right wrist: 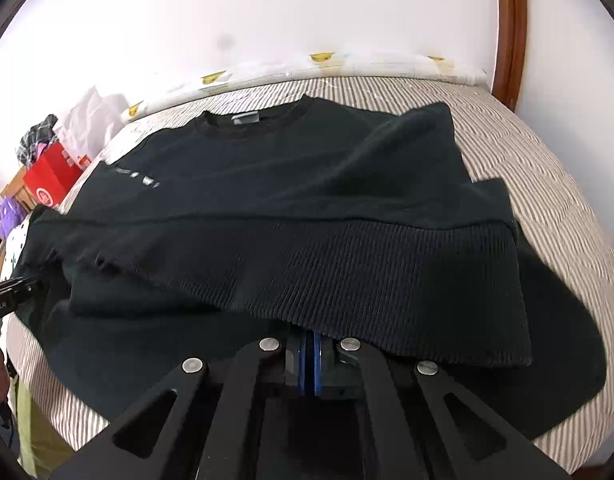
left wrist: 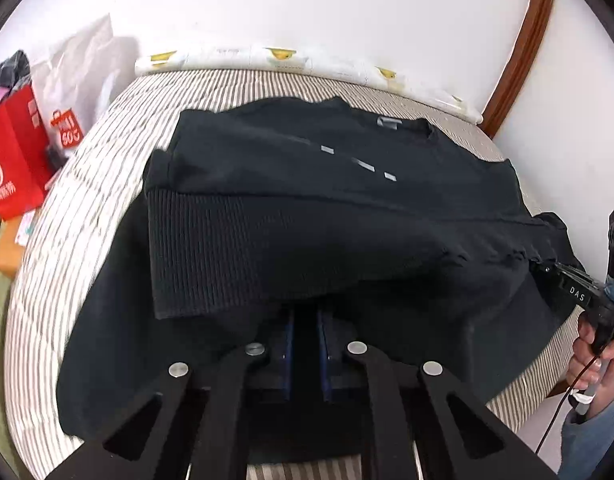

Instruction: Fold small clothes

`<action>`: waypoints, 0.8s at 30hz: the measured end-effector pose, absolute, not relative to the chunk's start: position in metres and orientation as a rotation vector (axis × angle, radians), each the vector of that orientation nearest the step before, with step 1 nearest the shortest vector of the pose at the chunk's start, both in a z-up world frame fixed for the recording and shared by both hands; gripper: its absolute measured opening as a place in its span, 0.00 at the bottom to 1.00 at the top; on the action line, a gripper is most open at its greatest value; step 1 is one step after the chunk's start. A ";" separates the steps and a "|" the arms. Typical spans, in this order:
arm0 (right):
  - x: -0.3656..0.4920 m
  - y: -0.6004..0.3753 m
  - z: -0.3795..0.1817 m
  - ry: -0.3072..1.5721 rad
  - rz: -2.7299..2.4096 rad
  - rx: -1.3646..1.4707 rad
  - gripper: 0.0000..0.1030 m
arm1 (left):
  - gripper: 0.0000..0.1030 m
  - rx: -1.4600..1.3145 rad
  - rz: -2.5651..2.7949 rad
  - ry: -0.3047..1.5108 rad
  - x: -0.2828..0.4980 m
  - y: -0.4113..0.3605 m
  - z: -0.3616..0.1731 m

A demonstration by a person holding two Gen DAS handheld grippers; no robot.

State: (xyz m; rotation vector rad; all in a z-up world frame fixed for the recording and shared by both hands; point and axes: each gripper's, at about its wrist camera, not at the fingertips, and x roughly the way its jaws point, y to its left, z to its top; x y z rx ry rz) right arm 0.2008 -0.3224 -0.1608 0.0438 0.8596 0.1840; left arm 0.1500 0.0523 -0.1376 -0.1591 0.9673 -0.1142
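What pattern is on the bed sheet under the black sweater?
The bed sheet has thin grey and white stripes, clearest in the right wrist view.

White wall, striped bed, possibly wooden door frame

Your left gripper is a matte black linkage with four round silver pivot pins and triangular cut-outs in its arms; its pads are dark blue. Your right gripper is built the same, with brighter blue pads. Seen from the left wrist camera, its side carries white "DAS" lettering, a pale blue taped band and a small green light. Your right hand is bare-skinned, with a blue denim sleeve and a thin black cable below.
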 end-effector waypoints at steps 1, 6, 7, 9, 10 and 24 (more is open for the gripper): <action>0.206 -0.322 -0.159 0.860 0.176 0.036 0.00 | 0.09 -0.163 -0.115 0.966 0.156 0.054 -0.136; 0.237 -0.324 -0.149 0.850 0.146 0.032 0.00 | 0.09 -0.193 -0.112 0.939 0.186 0.062 -0.129; 0.245 -0.325 -0.144 0.841 0.139 0.038 0.01 | 0.09 -0.201 -0.110 0.941 0.193 0.064 -0.130; 0.260 -0.329 -0.140 0.831 0.132 0.052 0.01 | 0.09 -0.227 -0.114 0.943 0.206 0.069 -0.131; 0.267 -0.330 -0.140 0.836 0.133 0.066 0.01 | 0.09 -0.237 -0.114 0.945 0.212 0.072 -0.132; 0.320 -0.374 -0.128 0.835 0.071 0.098 0.24 | 0.13 -0.264 -0.039 0.922 0.266 0.122 -0.123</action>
